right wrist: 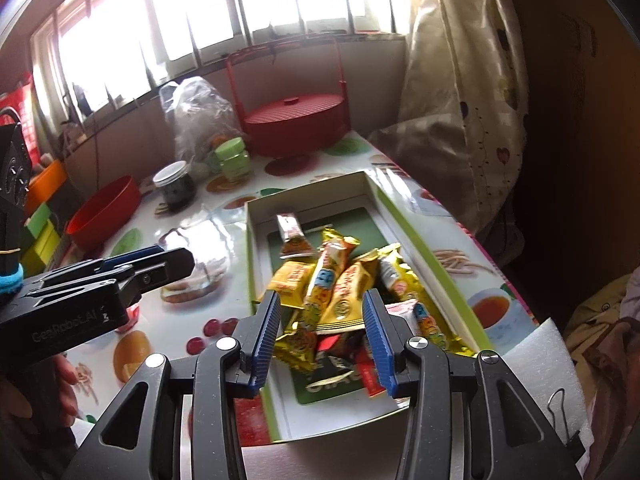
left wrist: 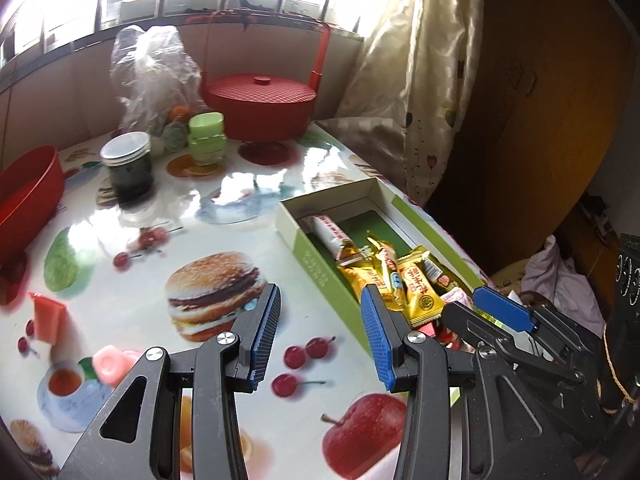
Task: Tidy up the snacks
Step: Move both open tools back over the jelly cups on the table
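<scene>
A green and white cardboard box (left wrist: 316, 268) (right wrist: 424, 236) lies open on the printed tablecloth. It holds a pile of yellow and red snack packets (left wrist: 400, 280) (right wrist: 336, 284), plus one white and red packet (left wrist: 332, 232) (right wrist: 290, 232) at its far end. My left gripper (left wrist: 320, 312) is open and empty over the table, just left of the box. My right gripper (right wrist: 320, 316) is open and empty, low over the snack pile at the box's near end. The right gripper also shows in the left wrist view (left wrist: 476, 312); the left gripper shows in the right wrist view (right wrist: 176, 258).
At the back stand a red lidded basket (left wrist: 260, 104) (right wrist: 296, 120), a green jar (left wrist: 206, 136), a dark glass jar (left wrist: 128, 168) and a clear plastic bag (left wrist: 152, 68). A red bowl (left wrist: 24, 196) (right wrist: 106, 212) sits left. A curtain (left wrist: 408, 80) hangs right of the table.
</scene>
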`<action>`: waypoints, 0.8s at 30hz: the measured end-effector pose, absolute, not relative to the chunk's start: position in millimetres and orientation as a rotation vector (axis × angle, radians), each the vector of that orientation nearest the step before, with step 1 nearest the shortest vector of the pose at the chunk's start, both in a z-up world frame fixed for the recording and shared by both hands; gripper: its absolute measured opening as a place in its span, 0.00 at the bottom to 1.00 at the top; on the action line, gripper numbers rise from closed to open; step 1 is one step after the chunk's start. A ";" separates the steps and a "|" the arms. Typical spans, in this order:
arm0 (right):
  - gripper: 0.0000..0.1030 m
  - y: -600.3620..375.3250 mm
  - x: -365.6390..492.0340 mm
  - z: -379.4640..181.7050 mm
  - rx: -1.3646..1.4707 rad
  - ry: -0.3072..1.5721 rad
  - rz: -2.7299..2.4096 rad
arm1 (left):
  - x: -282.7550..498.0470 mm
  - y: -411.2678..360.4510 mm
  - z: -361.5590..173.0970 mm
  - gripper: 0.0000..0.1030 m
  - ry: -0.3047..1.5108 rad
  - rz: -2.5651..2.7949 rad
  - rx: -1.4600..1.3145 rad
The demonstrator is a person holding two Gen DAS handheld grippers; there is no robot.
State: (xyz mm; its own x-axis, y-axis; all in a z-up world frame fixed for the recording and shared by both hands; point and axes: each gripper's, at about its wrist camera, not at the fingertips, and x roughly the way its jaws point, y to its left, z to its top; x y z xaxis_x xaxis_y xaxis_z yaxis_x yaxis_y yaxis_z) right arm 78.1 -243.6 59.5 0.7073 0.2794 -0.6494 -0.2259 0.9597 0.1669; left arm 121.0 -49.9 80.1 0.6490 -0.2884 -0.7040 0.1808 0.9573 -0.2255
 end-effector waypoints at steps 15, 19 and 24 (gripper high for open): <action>0.43 -201.7 69.6 59.1 0.033 0.737 0.373 | 97.9 -5.1 77.3 0.42 0.801 -0.191 -0.159; 0.43 -183.6 67.0 58.8 0.010 0.737 0.432 | 91.8 15.9 76.1 0.42 0.792 -0.155 -0.180; 0.44 -161.3 69.4 54.4 -0.010 0.753 0.499 | 82.8 40.7 74.1 0.42 0.780 -0.118 -0.214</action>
